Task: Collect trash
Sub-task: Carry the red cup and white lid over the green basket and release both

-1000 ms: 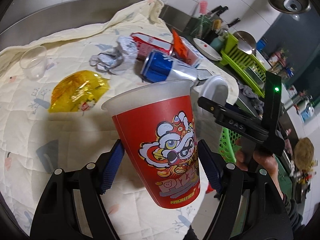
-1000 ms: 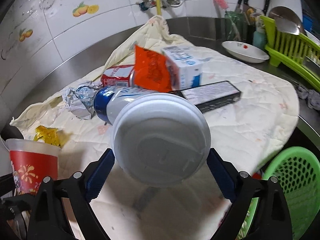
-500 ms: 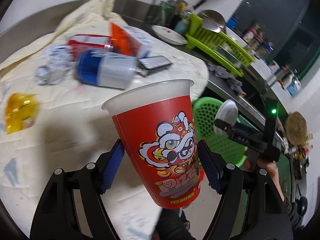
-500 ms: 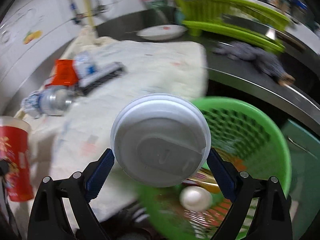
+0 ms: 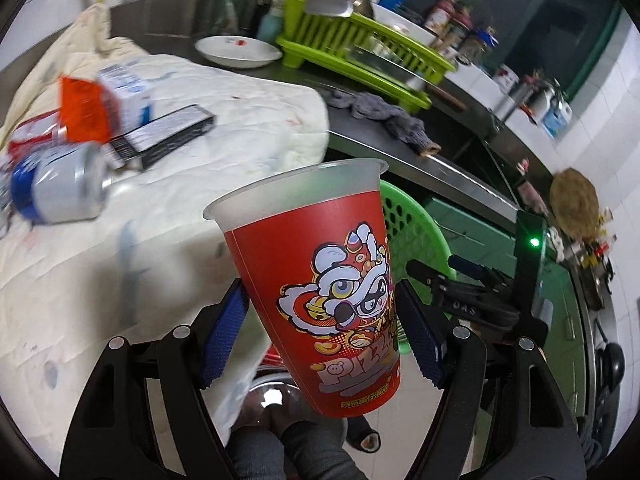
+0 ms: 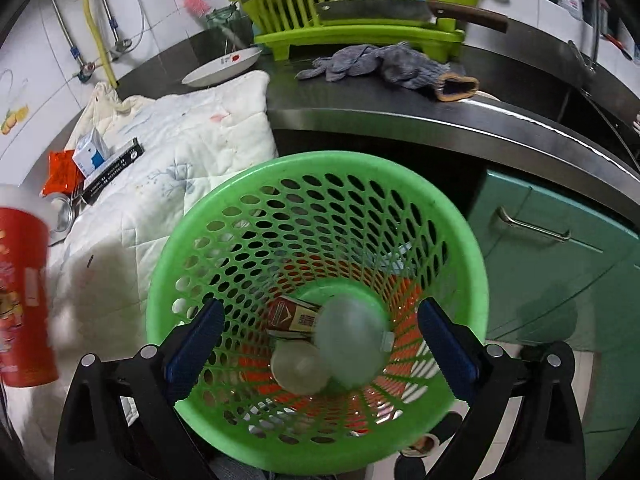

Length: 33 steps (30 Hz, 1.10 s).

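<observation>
My left gripper (image 5: pixel 320 336) is shut on a red paper cup (image 5: pixel 320 276) with a lion cartoon, held upright beside the counter edge; the cup also shows at the left of the right wrist view (image 6: pixel 22 300). My right gripper (image 6: pixel 316 340) is open and empty, directly above the green mesh trash basket (image 6: pixel 320 184). A white plastic lid (image 6: pixel 352 344), blurred, is inside the basket, above a round lid (image 6: pixel 298 368) and a brown carton (image 6: pixel 292 316). The basket rim (image 5: pixel 416 224) shows behind the cup.
On the quilted cloth (image 5: pixel 224 92) lie a blue-silver can (image 5: pixel 56 192), an orange packet (image 5: pixel 84 108), a white-blue carton (image 5: pixel 128 92) and a black box (image 5: pixel 160 136). A plate (image 6: pixel 222 68), grey rag (image 6: pixel 384 64), green dish rack (image 6: pixel 360 4) with cleaver sit on the counter.
My right gripper swung from over the cloth to above the basket, opened and let go of the white lid, which now is inside the basket. My left gripper carried the cup toward the basket.
</observation>
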Available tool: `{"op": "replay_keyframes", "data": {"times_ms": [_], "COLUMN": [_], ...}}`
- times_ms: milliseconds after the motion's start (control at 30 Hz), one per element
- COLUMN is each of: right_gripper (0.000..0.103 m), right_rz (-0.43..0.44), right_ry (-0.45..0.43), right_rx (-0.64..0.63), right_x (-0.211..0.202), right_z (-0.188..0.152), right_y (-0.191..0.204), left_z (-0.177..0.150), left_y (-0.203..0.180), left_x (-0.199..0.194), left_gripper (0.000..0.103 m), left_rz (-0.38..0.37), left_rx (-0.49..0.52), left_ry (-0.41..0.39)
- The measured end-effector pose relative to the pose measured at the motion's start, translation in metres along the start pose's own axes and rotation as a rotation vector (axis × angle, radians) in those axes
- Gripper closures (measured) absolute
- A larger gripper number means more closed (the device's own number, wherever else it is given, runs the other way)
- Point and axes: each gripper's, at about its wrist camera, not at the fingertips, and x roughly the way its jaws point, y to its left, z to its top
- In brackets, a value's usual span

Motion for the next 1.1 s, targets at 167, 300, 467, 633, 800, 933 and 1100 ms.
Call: {"op": "replay_keyframes", "data": {"times_ms": [167, 300, 467, 633, 800, 933, 1100], "right_gripper": [0.009, 0.009, 0.009, 0.009, 0.009, 0.009, 0.009], "right_rz": [0.009, 0.014, 0.018, 0.018, 0.014, 0.016, 0.027], "right_ry": [-0.023, -0.040, -0.064, -0.073, -0.072, -0.073, -0.080], "right_rx": [0.020, 0.021, 0.035, 0.052, 0.069, 0.074, 0.066], "right_x": [-0.016, -0.029, -0.040, -0.045, -0.045, -0.045, -0.048], "right_z": [-0.006, -0.011, -0.012, -0.013, -0.015, -0.016, -0.017], "right_y": [-0.012, -0.019, -0.028, -0.038, -0.045, -0.047, -0.039], "left_z": [0.012, 0.017, 0.019, 0.018, 0.015, 0.013, 0.013], "left_y": [-0.026, -0.040, -0.054, -0.062, -0.063, -0.064, -0.063], "left_x": [0.031, 0.060, 0.095, 0.124, 0.138, 0.136, 0.123], "left_gripper": [0.030, 0.029, 0.029, 0.028, 0.026, 0.016, 0.016], "left_rz": [0.002, 0.013, 0.036, 0.041, 0.019, 0.003, -0.004], "left_rx": [0.054, 0.082, 0.110, 0.118, 0.087, 0.086, 0.084], "left_ry": [0.034, 0.081, 0.142, 0.192, 0.216, 0.200, 0.184]}}
